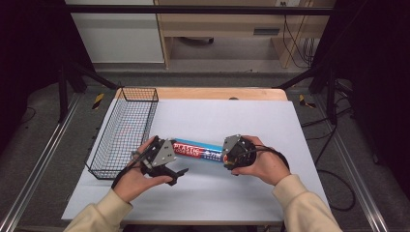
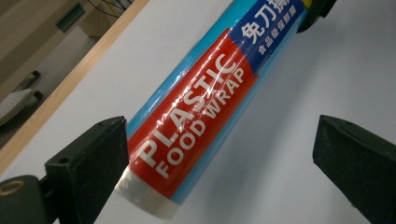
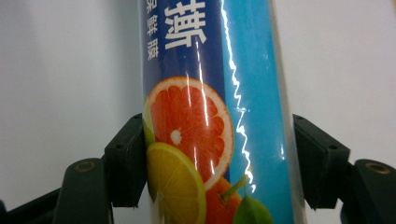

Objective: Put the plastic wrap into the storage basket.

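Observation:
A roll of plastic food wrap (image 1: 198,150), with a blue and red label, lies crosswise near the front middle of the white mat (image 1: 232,116). My right gripper (image 1: 224,155) holds its right end. In the right gripper view both jaws press the sides of the roll (image 3: 210,116) at the printed citrus fruit, so the right gripper (image 3: 217,158) is shut on it. My left gripper (image 1: 174,160) is at the roll's left end. In the left gripper view the left gripper (image 2: 224,140) is open wide. The roll (image 2: 201,107) leans against one jaw and the other jaw stands well apart.
A black wire basket (image 1: 123,130) stands along the mat's left edge, just beyond my left hand. The wooden table edge (image 1: 217,93) runs behind the mat. Black frame bars and cables sit on the floor around the table.

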Action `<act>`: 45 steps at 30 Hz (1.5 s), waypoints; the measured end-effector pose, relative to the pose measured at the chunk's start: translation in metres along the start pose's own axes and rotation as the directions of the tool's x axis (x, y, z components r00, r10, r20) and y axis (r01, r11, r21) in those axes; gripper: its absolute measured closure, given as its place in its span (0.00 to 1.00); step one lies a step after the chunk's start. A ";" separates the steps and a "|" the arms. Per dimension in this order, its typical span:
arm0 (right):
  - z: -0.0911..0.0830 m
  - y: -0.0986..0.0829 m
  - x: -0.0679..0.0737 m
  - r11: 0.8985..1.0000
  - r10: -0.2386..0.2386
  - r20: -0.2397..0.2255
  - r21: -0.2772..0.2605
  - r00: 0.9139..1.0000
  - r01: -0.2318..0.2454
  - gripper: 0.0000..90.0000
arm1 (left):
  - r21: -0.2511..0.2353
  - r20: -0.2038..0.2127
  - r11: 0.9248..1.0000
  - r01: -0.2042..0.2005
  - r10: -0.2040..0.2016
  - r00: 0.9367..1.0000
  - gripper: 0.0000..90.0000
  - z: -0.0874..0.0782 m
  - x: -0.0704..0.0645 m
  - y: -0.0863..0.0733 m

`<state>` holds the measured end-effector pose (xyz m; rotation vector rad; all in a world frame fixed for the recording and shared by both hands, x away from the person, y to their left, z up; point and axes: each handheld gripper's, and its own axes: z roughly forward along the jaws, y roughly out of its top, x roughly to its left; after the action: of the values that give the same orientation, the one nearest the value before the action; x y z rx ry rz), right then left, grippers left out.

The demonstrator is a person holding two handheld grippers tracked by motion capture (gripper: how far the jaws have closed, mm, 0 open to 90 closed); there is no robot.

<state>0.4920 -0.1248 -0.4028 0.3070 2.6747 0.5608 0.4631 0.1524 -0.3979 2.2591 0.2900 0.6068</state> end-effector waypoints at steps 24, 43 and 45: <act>-0.067 0.033 -0.022 0.992 -0.124 0.085 0.040 0.989 0.121 0.34 | 0.180 -0.007 0.930 -0.320 0.327 0.945 0.15 0.032 0.021 0.084; -0.066 0.044 -0.017 0.987 -0.156 0.067 0.036 0.985 0.154 0.34 | 0.224 0.021 0.913 -0.342 0.346 0.938 0.29 0.039 0.018 0.080; -0.066 0.043 -0.016 0.987 -0.156 0.066 0.036 0.986 0.154 0.34 | 0.224 0.021 0.913 -0.341 0.346 0.938 0.29 0.039 0.018 0.079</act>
<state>0.4852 -0.1129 -0.3236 0.1227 2.6145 0.4533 0.4999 0.0810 -0.3572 2.5490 -0.0381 0.8129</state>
